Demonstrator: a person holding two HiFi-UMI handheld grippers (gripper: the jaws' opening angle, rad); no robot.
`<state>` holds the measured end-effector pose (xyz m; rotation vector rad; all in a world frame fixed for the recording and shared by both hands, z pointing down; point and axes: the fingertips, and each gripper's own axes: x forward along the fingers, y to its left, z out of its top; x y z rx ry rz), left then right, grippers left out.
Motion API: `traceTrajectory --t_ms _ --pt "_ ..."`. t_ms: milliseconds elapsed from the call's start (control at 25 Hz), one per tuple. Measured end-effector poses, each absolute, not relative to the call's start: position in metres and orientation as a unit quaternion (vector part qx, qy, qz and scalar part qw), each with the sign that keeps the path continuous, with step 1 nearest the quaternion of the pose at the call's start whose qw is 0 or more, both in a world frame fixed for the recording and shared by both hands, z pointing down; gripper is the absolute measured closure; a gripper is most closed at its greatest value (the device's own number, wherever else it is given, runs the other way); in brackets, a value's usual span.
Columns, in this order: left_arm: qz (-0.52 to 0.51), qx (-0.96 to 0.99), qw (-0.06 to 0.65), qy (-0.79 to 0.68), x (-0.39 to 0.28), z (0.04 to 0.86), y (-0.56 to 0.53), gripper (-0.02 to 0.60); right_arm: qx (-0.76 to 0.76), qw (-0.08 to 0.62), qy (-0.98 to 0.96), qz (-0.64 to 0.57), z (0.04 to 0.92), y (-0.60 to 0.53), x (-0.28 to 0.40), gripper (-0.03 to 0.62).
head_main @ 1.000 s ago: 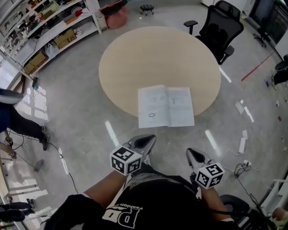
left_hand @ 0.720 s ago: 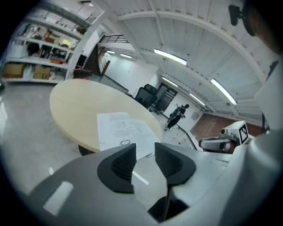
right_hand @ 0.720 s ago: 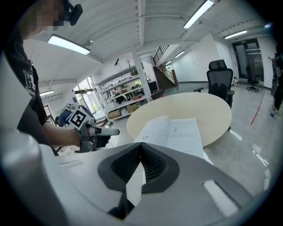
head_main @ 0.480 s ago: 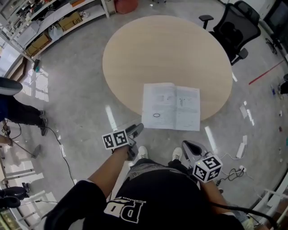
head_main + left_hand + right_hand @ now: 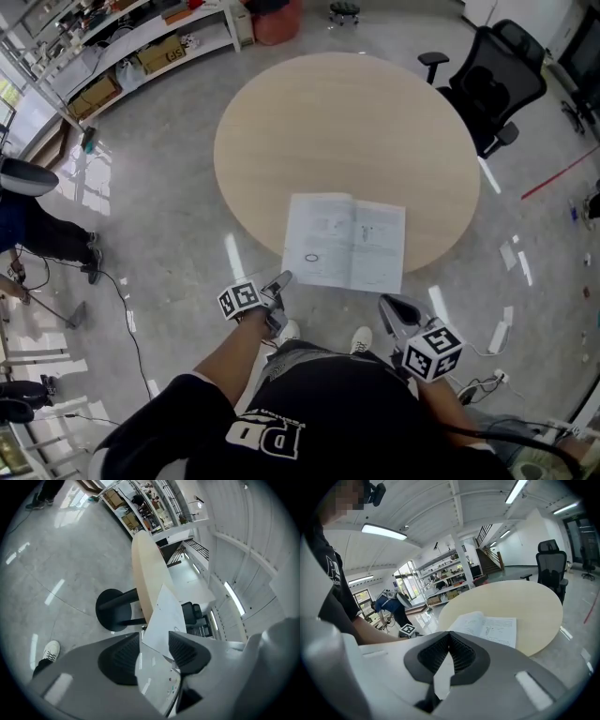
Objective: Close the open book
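Observation:
The open book point(image 5: 344, 241) lies flat with white pages up at the near edge of the round beige table point(image 5: 347, 122). Just short of its near left corner, below table height, my left gripper point(image 5: 281, 279) is open and holds nothing. In the left gripper view the gripper point(image 5: 154, 645) is rolled, so the table point(image 5: 144, 569) stands edge-on, and the book's corner point(image 5: 164, 613) shows beyond the gap. My right gripper point(image 5: 390, 304) hovers shut below the book's near right corner. The right gripper view shows the gripper point(image 5: 450, 637) with its pads together and the book point(image 5: 487, 625) ahead.
A black office chair point(image 5: 492, 80) stands at the table's far right. Shelves with boxes point(image 5: 122, 47) line the far left, and a person point(image 5: 28, 216) stands at the left. The table's black pedestal base point(image 5: 115, 611) is on the grey floor. My shoes point(image 5: 361, 339) are below me.
My left gripper has dropped lower, rolled over and opened its jaws. The right gripper stays shut and has shifted slightly. The book has not moved on the table.

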<state>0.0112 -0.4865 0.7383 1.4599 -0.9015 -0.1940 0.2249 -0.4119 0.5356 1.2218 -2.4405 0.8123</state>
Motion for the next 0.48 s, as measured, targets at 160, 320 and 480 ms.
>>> traceTrajectory --t_ms 160,320,480 --pt "-0.082 0.651 0.64 -0.399 0.017 0.73 -0.488 0.481 0.434 0.13 -0.845 0.285 0.537 -0.41 0.239 0.586" --pt "-0.101 0.677 0.615 -0.39 0.012 0.706 -0.49 0.55 0.447 0.117 -0.84 0.286 0.539 -0.404 0.247 0.586" --pt "-0.108 0.714 0.58 -0.377 0.018 0.675 -0.494 0.571 0.453 0.105 -0.835 0.293 0.544 -0.405 0.254 0.586"
